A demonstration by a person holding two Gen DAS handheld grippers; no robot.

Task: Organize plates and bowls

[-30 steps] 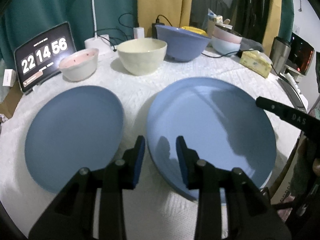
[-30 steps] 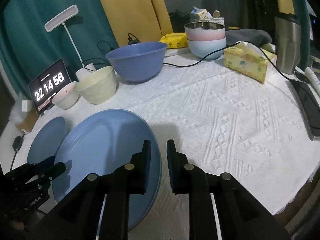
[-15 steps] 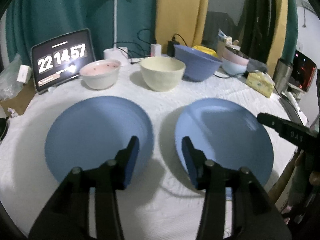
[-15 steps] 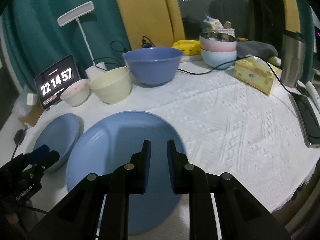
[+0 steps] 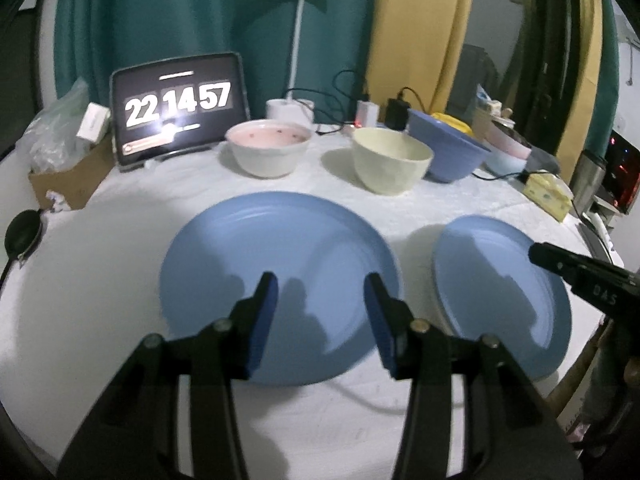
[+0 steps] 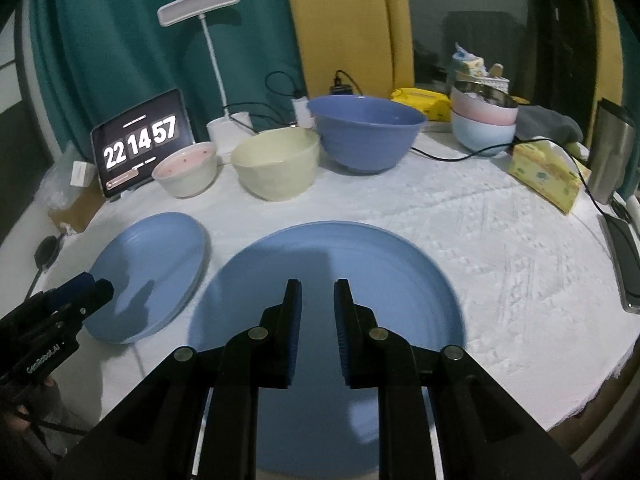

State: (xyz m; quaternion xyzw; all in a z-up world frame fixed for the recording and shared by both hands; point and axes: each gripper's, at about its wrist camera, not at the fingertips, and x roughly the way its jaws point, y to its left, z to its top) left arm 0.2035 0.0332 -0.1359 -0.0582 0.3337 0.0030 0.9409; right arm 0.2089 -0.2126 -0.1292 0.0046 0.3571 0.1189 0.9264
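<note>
Two blue plates lie side by side on the white cloth. My left gripper point(image 5: 320, 304) hovers open over the near part of the left plate point(image 5: 276, 264), nothing between its fingers. My right gripper point(image 6: 318, 304) is shut with only a narrow gap and holds nothing, above the near half of the larger right plate point(image 6: 360, 264). Behind the plates stand a pink-lined bowl point(image 5: 268, 152), a cream bowl point(image 5: 392, 160) and a big blue bowl point(image 6: 366, 132). The left gripper point(image 6: 94, 286) also shows beside the left plate point(image 6: 152, 268); the right gripper point(image 5: 540, 255) reaches over the right plate point(image 5: 492, 280).
A tablet clock point(image 5: 178, 110), a lamp base point(image 5: 290, 110) and cables line the back. Stacked pink and pale blue bowls point(image 6: 484, 120), a yellow tissue box point(image 6: 544, 172), a steel tumbler point(image 6: 610, 152) and a phone point(image 6: 626, 264) sit at the right. The table edge point(image 6: 580, 400) curves close.
My left gripper moved left from the right plate's near rim to above the left plate, and its jaws widened. My right gripper shifted left from the right plate's edge to above its near half.
</note>
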